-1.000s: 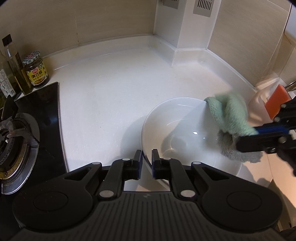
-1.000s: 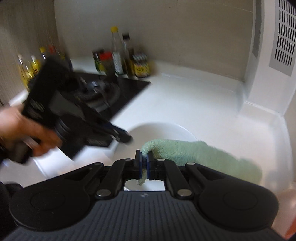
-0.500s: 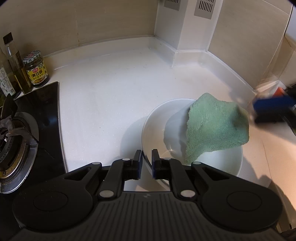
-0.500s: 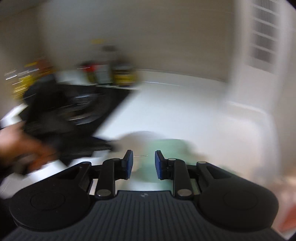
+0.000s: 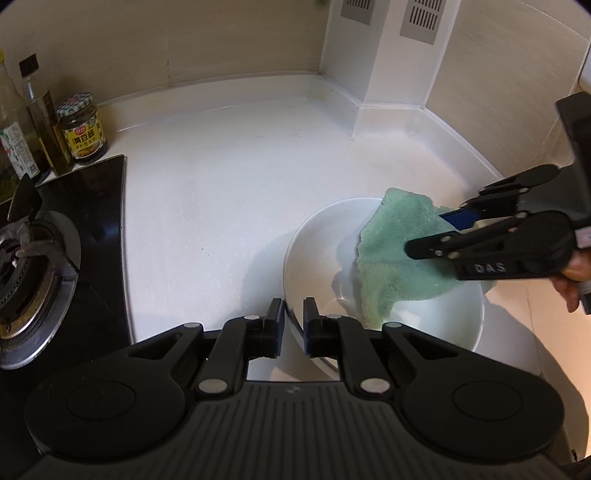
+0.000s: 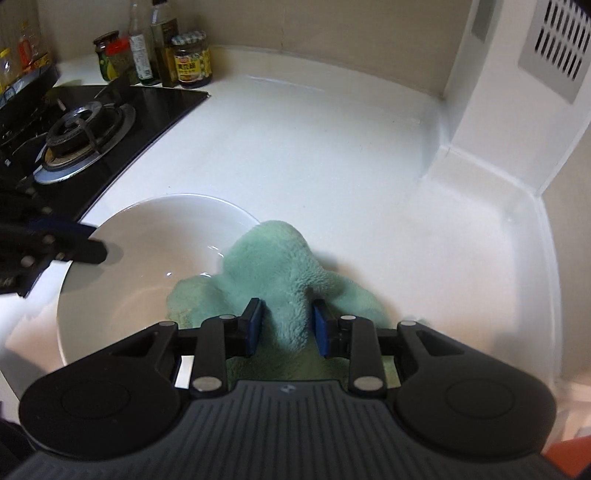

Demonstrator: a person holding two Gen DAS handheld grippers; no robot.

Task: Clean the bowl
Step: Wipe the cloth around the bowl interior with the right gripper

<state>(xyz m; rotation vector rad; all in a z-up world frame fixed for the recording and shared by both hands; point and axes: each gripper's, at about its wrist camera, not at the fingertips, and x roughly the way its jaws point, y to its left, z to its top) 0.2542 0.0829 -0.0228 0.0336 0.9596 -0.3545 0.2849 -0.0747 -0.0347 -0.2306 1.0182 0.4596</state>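
- The left claw [image 5: 293, 325], black with blue pads, is sitting at the lower middle of the left wrist view, its jaws nearly together and pinching the near rim of the round white ceramic bowl [image 5: 314, 251]; the thin rim is running through the narrow gap between the pads.
- The right claw [image 6: 286, 325] is standing spread wide, its jaws having just been opening; a raised fold of the pale green fluffy cloth [image 6: 280, 266] is lying between the blue pads, and the pads are not pressing on it.
- In the left wrist view the right claw [image 5: 424, 236] is reaching in from the right edge of the frame, over the cloth [image 5: 399, 266], with a person's hand [image 5: 570, 280] partly showing behind it.
- The bowl [image 6: 147, 236] is resting on the white tabletop [image 6: 314, 147], at the lower left of the right wrist view; the cloth is draping over its right rim, partly inside and partly out on the tabletop.
- Counting: one bowl, one cloth, two claws.
- One black glass gas hob [image 6: 110, 110] with one burner ring in view is lying at the upper left, just beside the bowl.
- Behind the hob, about five bottles and jars [image 6: 159, 51] are standing in a cluster by the wall; farther left more are showing, too blurred to count.
- Two grey vent grilles [image 5: 417, 18] are showing at the top of the left wrist view.
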